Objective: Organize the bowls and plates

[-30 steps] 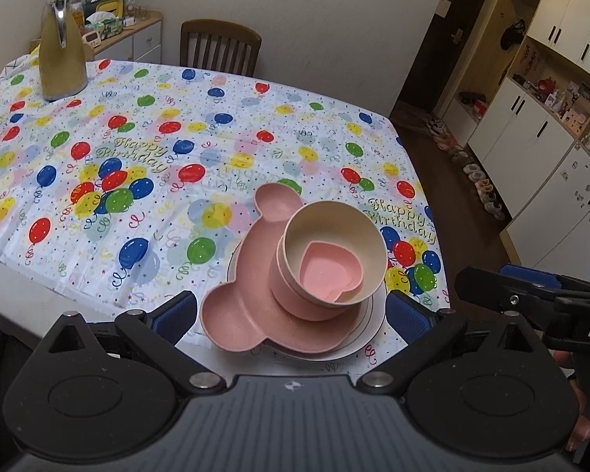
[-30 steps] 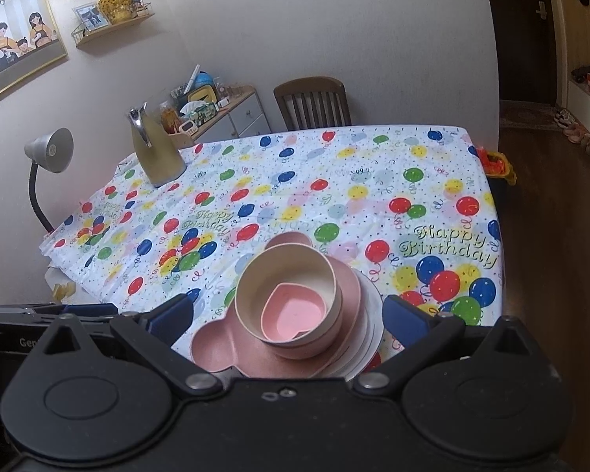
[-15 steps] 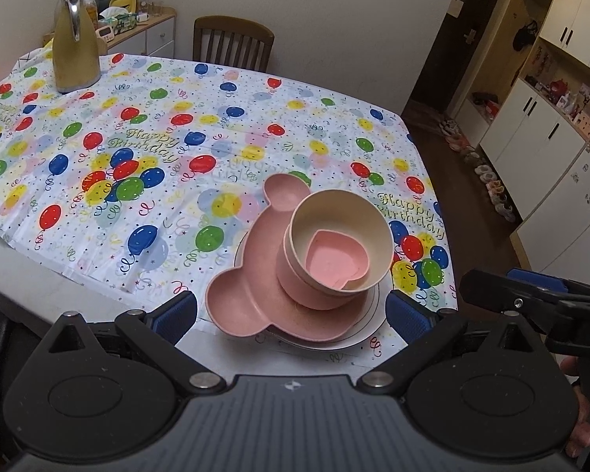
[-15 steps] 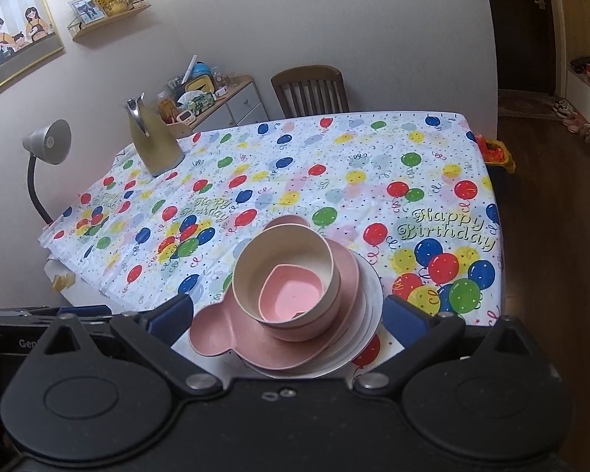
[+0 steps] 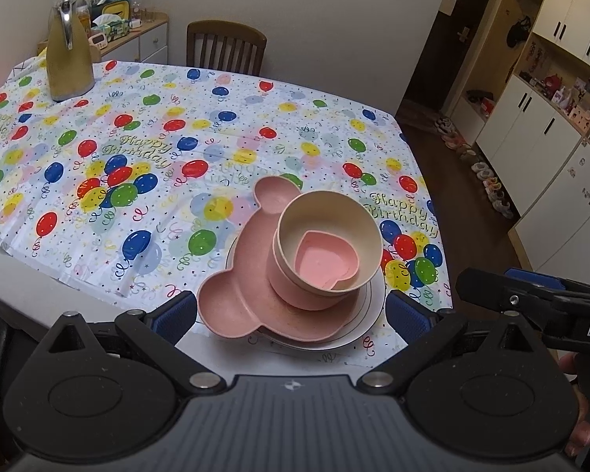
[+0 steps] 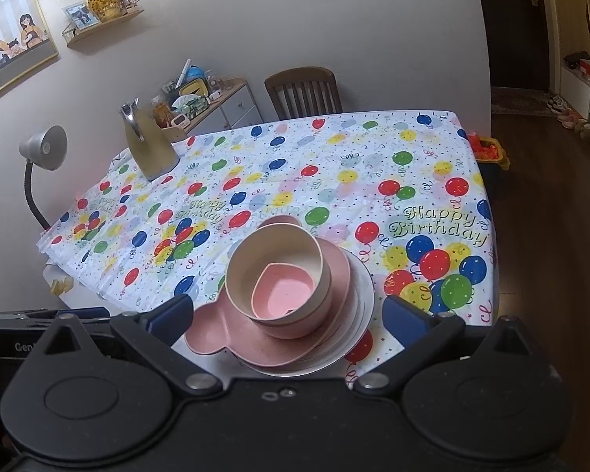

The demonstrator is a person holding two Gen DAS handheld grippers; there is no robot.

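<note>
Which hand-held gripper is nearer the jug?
Left. The jug stands at the far left corner; the left hand-held gripper sits on that side, the right hand-held gripper beside it, farther right.

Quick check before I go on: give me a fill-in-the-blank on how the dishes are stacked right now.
1. The heart-shaped dish sits inside the ____ bowl.
2. The bear-shaped plate lies on a ____ plate.
3. Both grippers, left and right, have their jaws ____.

Missing words: cream; white; open
</note>
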